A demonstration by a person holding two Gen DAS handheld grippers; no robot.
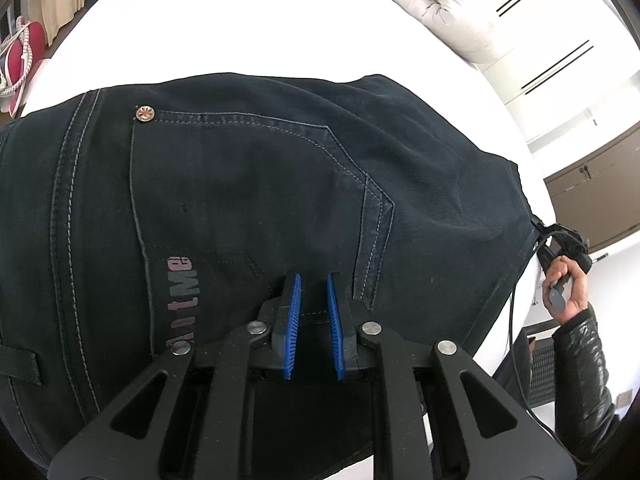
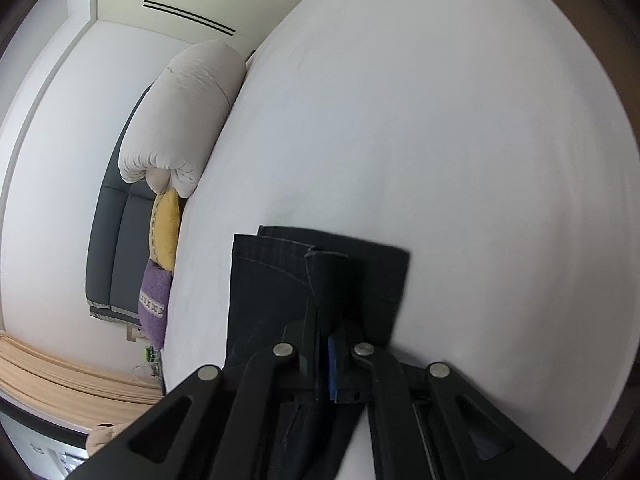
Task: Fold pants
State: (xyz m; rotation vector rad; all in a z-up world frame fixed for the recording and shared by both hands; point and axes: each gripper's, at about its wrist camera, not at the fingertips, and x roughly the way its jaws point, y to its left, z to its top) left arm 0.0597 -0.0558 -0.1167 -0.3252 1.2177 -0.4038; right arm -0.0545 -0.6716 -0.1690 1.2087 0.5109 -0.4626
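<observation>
Dark navy jeans (image 1: 248,184) lie on the white bed, back pocket and waistband up, filling the left wrist view. My left gripper (image 1: 314,280) hovers just over the pocket area with its blue pads apart and nothing between them. In the right wrist view my right gripper (image 2: 324,328) is shut on the jeans' leg ends (image 2: 320,272), whose hems stick out past the fingers over the white sheet. The right gripper and the hand holding it also show at the right edge of the left wrist view (image 1: 560,252), at the far end of the jeans.
The white bed sheet (image 2: 440,140) spreads around the jeans. A rolled pale duvet (image 2: 188,112), a yellow pillow (image 2: 166,232) and a purple cushion (image 2: 154,300) lie along the grey headboard. A brown cabinet (image 1: 592,200) stands beyond the bed.
</observation>
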